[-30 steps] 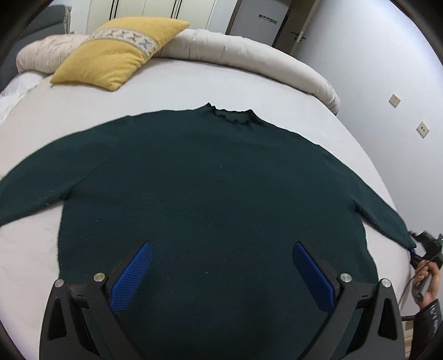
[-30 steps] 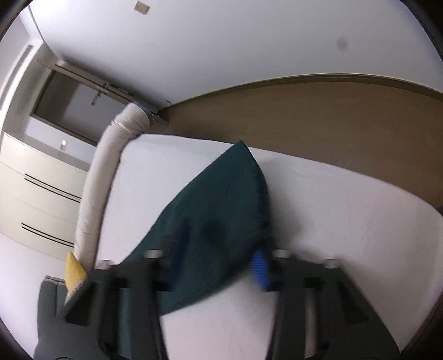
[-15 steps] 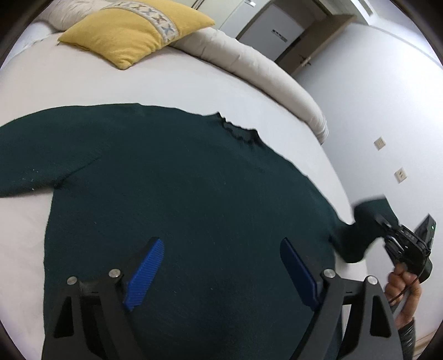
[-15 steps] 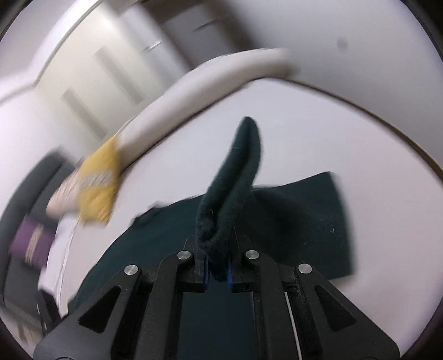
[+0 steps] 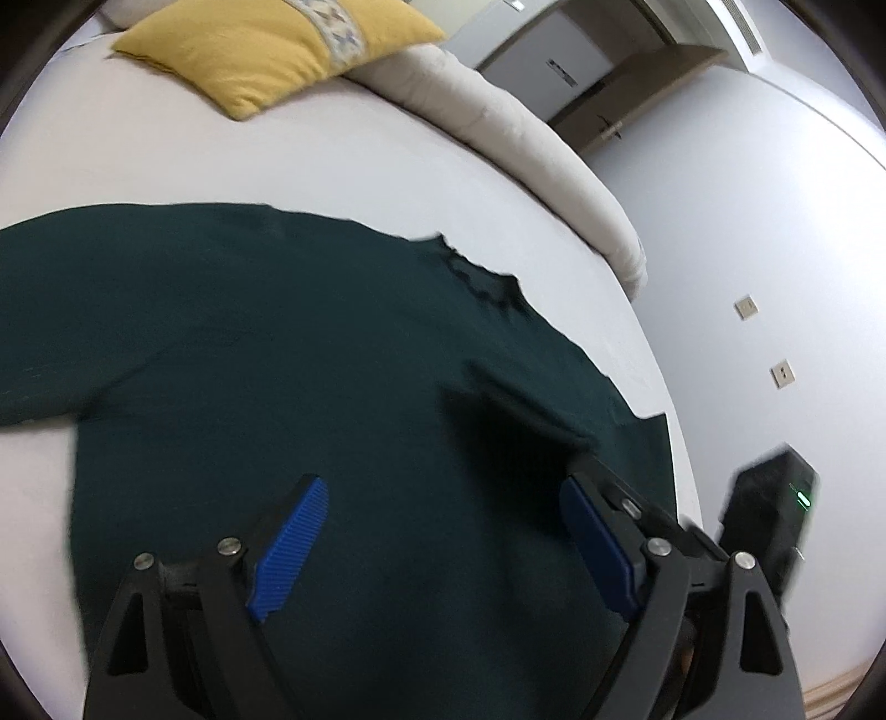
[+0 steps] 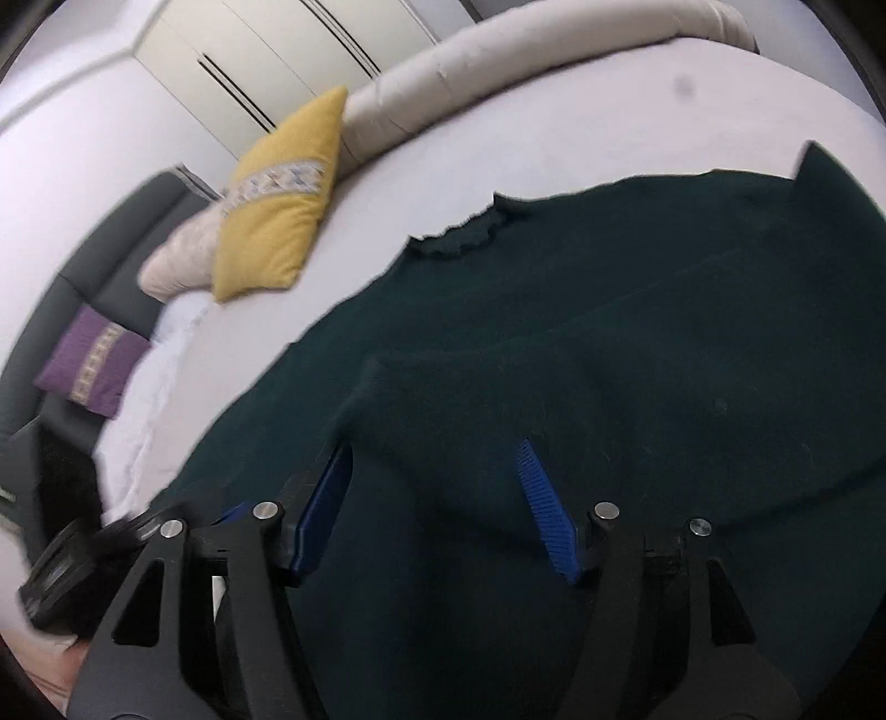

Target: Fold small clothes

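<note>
A dark green sweater (image 5: 288,354) lies flat on the white bed, collar away from me; it also shows in the right wrist view (image 6: 609,343). Its right sleeve (image 5: 515,421) is folded inward across the body, its cuff end near the middle (image 6: 387,382). The left sleeve (image 5: 50,343) still stretches out to the left. My left gripper (image 5: 443,531) is open and empty above the lower body of the sweater. My right gripper (image 6: 437,504) is open and empty just above the folded sleeve.
A yellow pillow (image 5: 277,50) and a long cream bolster (image 5: 526,144) lie at the bed's far edge. A purple cushion (image 6: 91,368) sits on a dark sofa beyond the bed. The bed edge and a wall with sockets (image 5: 745,307) are on the right.
The right gripper carried the right sleeve in over the sweater's body, laid it down and opened. The left gripper stayed open and shifted slightly right.
</note>
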The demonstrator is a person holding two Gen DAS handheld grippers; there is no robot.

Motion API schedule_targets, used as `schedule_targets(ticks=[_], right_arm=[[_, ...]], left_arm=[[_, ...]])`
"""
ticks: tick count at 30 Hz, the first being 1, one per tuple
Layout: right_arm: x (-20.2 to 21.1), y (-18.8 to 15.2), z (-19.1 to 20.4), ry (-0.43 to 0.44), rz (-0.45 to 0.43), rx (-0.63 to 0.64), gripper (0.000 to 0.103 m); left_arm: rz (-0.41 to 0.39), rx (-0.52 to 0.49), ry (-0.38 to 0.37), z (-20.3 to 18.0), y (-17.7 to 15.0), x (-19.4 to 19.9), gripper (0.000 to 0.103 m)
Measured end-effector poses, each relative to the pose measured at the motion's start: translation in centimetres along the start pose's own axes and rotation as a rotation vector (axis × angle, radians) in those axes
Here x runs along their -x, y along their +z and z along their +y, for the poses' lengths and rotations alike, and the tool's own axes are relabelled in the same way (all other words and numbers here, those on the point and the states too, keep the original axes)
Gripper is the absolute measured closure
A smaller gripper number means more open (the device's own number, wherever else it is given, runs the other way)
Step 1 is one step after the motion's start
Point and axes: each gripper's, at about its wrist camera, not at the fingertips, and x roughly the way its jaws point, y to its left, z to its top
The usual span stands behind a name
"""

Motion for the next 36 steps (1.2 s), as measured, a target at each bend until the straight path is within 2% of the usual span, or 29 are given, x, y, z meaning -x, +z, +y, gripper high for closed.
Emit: schedule_targets(ticks=[2,4,7,8,9,11,12,13,15,16,20,26,29,34,35,36], right_arm=[[2.7,-2.4,-0.3,-0.044,-0.055,0.061,0.041],[5.6,-2.9,-0.3,-0.109,-0.100,0.106,0.042],[10.7,-2.8,-3.7,-0.173,-0.145,0.096,0.042],[11.5,-2.3,-4.7,-0.191,-0.152,0.084,0.042],[12.5,-2.0,-6.1,-0.214,-0.167,0.068,0.042],[13.6,-1.3,-8.7,-0.254,-0.189,0.026,0.042],[14.0,-0.8,-10.1,-0.273,-0.195,-0.005,0.042],[14.2,-0.4,-11.5,-0.283,-0.199,-0.042,0.042],[15.4,0.0,-14.5,-0.294,-0.205,-0.124,0.041],[15.6,0.4,-15.6,-0.295,-0.209,-0.160,0.041],[16.3,1.6,-19.3,-0.273,-0.204,-0.228,0.041],[12.8,5.1,-20.7,-0.252,-0.144,-0.236,0.042],[11.0,6.5,-20.4,-0.248,-0.113,-0.225,0.042],[6.2,9.0,-19.7,-0.264,-0.051,-0.207,0.043],[5.2,9.4,-19.9,-0.270,-0.024,-0.197,0.045],[4.3,9.6,-19.8,-0.294,-0.009,-0.176,0.055]], left_arm=[[0.017,-0.018,0.000,-1.1,0.3,-1.5,0.016],[0.040,-0.032,0.002,-2.3,0.5,-3.2,0.016],[0.101,-0.056,0.025,-3.8,0.8,-6.5,0.019],[0.121,-0.065,0.042,-4.2,0.9,-7.6,0.024],[0.138,-0.073,0.057,-4.4,0.8,-8.5,0.033],[0.128,-0.095,0.102,-5.0,0.9,-9.5,0.041],[0.121,-0.112,0.119,-5.5,1.1,-9.7,0.052],[0.120,-0.121,0.131,-5.7,1.3,-9.7,0.071],[0.114,-0.122,0.146,-5.6,1.8,-9.5,0.091],[0.110,-0.116,0.130,-5.4,2.2,-9.2,0.093],[0.009,-0.134,0.111,-5.5,3.8,-6.9,0.094],[-0.093,-0.102,0.119,-3.6,5.2,-6.6,0.094],[-0.093,-0.096,0.142,-2.2,6.4,-7.1,0.094],[-0.101,-0.119,0.161,-0.8,6.3,-7.1,0.094],[-0.100,-0.123,0.166,-0.8,6.3,-7.2,0.094],[-0.096,-0.127,0.169,-0.7,6.0,-7.4,0.094]])
